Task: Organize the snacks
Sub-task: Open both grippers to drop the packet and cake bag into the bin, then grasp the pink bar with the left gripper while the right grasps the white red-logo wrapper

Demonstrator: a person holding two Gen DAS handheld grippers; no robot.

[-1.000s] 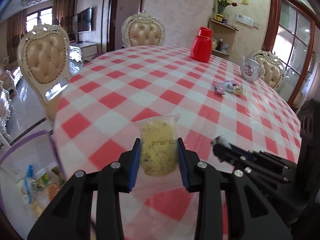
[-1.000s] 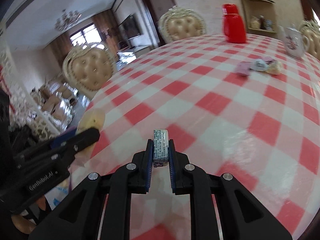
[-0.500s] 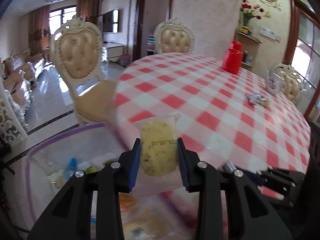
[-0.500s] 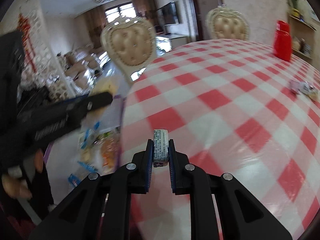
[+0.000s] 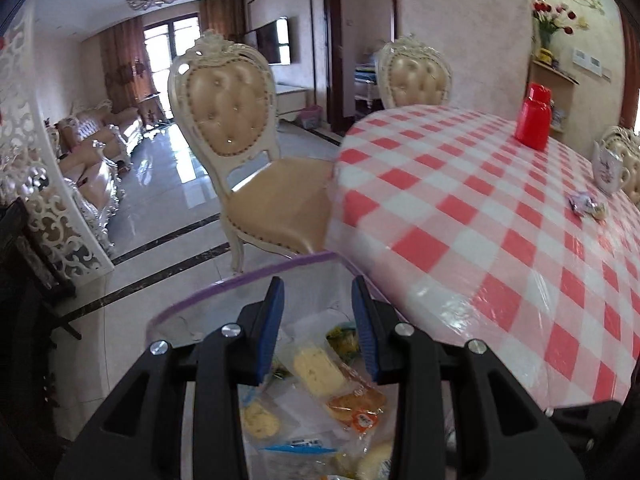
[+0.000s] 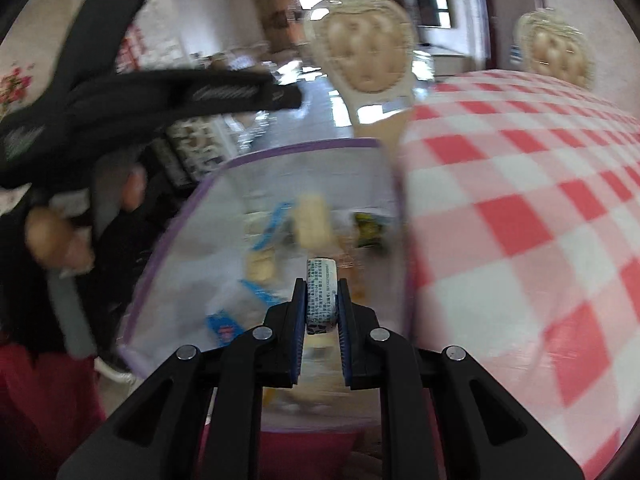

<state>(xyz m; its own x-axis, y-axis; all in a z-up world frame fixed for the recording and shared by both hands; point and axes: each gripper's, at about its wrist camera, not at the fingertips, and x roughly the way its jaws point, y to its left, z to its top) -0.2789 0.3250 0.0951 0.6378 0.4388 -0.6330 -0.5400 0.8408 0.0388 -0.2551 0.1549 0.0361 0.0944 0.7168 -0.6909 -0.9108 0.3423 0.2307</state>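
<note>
My left gripper [image 5: 318,292] is open and empty above a clear storage bin with a purple rim [image 5: 248,276] that stands beside the table. The yellow snack packet [image 5: 318,372] lies in the bin among several other wrapped snacks. My right gripper [image 6: 320,284] is shut on a small white-and-blue wrapped snack [image 6: 320,296] and holds it over the same bin [image 6: 304,146]. The left gripper [image 6: 224,96] shows at upper left in the right wrist view. A few wrapped snacks [image 5: 588,206] lie far off on the table.
The round table has a red-and-white checked cloth [image 5: 500,208]. A red jug [image 5: 534,122] and a white teapot [image 5: 608,166] stand at its far side. A cream padded chair [image 5: 240,152] stands by the bin, another chair [image 5: 416,74] beyond the table.
Both grippers swung left from over the table to above the bin. My left gripper opened and the yellow packet dropped into the bin. The right gripper kept its snack.
</note>
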